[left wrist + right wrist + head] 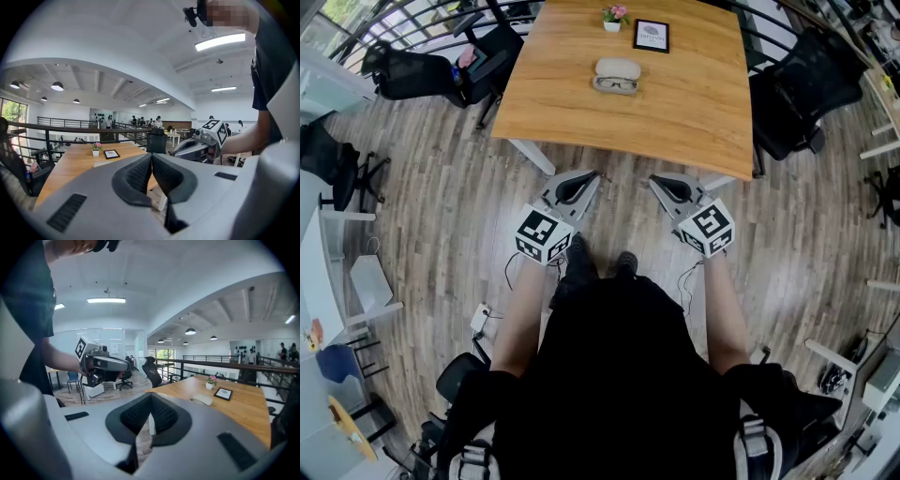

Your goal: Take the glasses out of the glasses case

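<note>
A white glasses case [617, 67] lies open on the wooden table [694, 103], with dark-rimmed glasses [615, 84] in its near half. The right gripper view shows the case [202, 399] as a pale shape on the tabletop. Both grippers hang over the floor, short of the table's near edge and well apart from the case. My left gripper [584, 180] is shut with nothing in it, its pads [140, 173] pressed together. My right gripper [660, 182] is also shut and empty, pads [161, 414] touching. Each gripper appears in the other's view: the right one [199, 145] and the left one [107, 364].
A small pot of pink flowers [613, 16] and a dark picture frame [652, 36] stand at the table's far edge. Black office chairs [802, 94] flank the table on both sides. A railing [220, 363] runs behind it. I stand on the wood-plank floor [441, 216].
</note>
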Available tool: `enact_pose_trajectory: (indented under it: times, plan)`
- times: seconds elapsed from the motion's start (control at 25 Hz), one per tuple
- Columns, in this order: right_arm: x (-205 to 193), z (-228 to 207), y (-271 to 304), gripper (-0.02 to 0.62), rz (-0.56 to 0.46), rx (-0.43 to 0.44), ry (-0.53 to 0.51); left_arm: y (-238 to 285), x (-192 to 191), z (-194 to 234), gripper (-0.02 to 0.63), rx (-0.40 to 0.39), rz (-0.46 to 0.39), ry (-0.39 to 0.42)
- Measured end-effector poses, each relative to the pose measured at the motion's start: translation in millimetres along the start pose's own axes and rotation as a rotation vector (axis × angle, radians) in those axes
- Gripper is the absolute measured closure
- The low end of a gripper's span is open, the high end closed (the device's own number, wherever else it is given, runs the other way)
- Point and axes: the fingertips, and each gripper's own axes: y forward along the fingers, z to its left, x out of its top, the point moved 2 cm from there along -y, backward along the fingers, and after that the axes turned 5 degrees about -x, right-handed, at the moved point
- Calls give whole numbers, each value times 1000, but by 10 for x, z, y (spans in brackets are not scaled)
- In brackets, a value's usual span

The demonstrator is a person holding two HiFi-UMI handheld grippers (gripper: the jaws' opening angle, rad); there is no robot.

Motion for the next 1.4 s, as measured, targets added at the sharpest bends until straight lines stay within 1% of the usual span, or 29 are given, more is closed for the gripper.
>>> enact_pose_trajectory:
  times: [0.12,0.28,0.4,0.8,1.0,1.08,1.24,1.4]
  plan:
    - [21,-66,23,589,1,0,1,35,34,41,586,-5,-3,-9]
    - [-1,-82,36,589,-1,8,-1,77,-9,0,588,-36,-4,-54]
    - [-42,-83,23,589,-2,14,-1,107,-44,-46,588,-43,-9,-69]
    - [-47,-112,-37,588,-18,11,24,144,-77,-86,588,-27,15,-31]
    - [-69,-133,-74,588,-19,7,28,145,-68,-114,586,-34,22,-21]
    - [-98,-134,-78,588,-20,9,28,143,-64,-132,586,-34,18,-23]
    - [-98,-129,-94,588,-21,10,30,138,-41,-141,586,-32,-6,-54]
    - [-135,-104,-98,585,-22,12,26,108,-56,-145,584,-23,-5,-39]
